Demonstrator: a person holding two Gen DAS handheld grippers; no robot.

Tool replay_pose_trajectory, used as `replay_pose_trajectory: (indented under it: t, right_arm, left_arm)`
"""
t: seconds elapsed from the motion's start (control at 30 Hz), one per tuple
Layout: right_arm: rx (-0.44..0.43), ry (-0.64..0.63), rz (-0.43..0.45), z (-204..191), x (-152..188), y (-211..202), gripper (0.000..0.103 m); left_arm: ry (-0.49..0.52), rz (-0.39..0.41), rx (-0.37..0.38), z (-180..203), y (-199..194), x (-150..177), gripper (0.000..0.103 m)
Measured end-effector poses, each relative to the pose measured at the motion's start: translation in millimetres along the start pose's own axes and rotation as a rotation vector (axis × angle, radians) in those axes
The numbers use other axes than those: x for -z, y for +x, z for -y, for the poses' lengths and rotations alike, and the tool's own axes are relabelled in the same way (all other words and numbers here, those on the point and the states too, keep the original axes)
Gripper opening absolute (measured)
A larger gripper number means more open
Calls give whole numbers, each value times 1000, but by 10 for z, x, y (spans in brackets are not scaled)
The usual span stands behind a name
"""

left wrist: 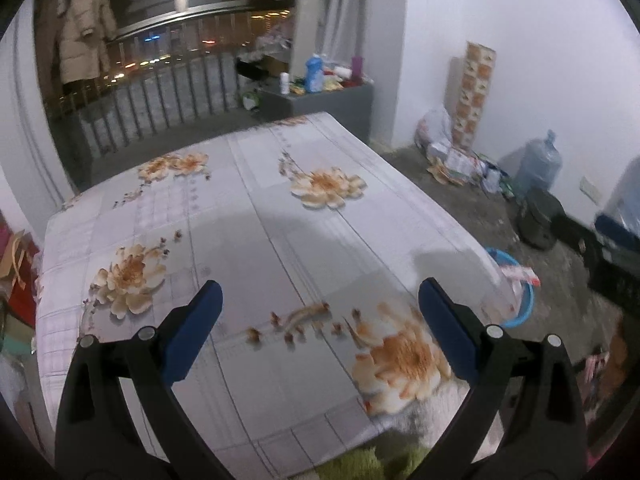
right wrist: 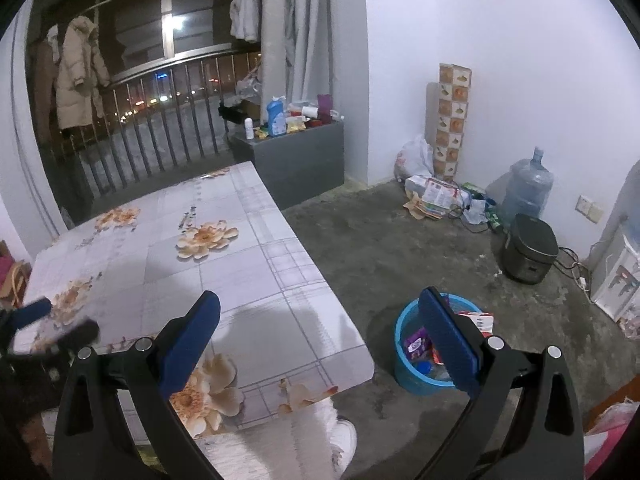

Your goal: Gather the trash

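1. Left gripper [left wrist: 320, 296]: jaws spread wide, nothing between them. It hovers over the table [left wrist: 248, 208], which has a floral tablecloth; picture is motion-blurred.
2. Right gripper [right wrist: 320, 300]: jaws also spread wide, holding nothing. Its left finger sits over the table's near right corner, its right finger over the floor side.
3. Blue bin [right wrist: 404, 364] stands on the concrete floor just beside the table's right edge, partly hidden behind the right gripper's right finger. It lies below and ahead of that finger, apart from it.
4. Trash in the bin: a purple packet [right wrist: 417, 345], a red-and-white wrapper [right wrist: 482, 320] sticking over the rim, and something blue at the bottom (cannot tell what).
5. In the left wrist view the same blue bin [left wrist: 520, 312] peeks out past the table's right edge, to the right of the left gripper, wrapper at its rim.
6. Left gripper is visible in the right wrist view at far left [right wrist: 44, 320], blurred, over the table.
7. Farther on the floor: a dark rice cooker [right wrist: 528, 248], a water jug [right wrist: 526, 188] near the wall, and a litter pile [right wrist: 436, 196] of papers and bags in the corner.
8. Farthest: grey cabinet [right wrist: 300, 156] with bottles on top, balcony railing [right wrist: 160, 120], hanging coat [right wrist: 78, 76].
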State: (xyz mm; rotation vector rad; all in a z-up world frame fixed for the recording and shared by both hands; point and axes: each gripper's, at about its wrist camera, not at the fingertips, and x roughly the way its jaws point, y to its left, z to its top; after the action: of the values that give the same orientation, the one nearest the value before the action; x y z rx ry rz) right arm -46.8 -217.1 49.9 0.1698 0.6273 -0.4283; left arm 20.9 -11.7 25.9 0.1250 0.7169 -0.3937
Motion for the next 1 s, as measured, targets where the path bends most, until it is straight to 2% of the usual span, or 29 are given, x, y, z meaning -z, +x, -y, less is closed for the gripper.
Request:
replay_pose_trajectory:
  t: [0.3,1.0]
  right_arm:
    - [57,-31,-44,26,43,104,97]
    - [64,-88,-161,146,277,285,97]
  left_arm:
    - [-69,-16,-54,22,91,-120,94]
    - [-63,-111,-124,197,195,25,94]
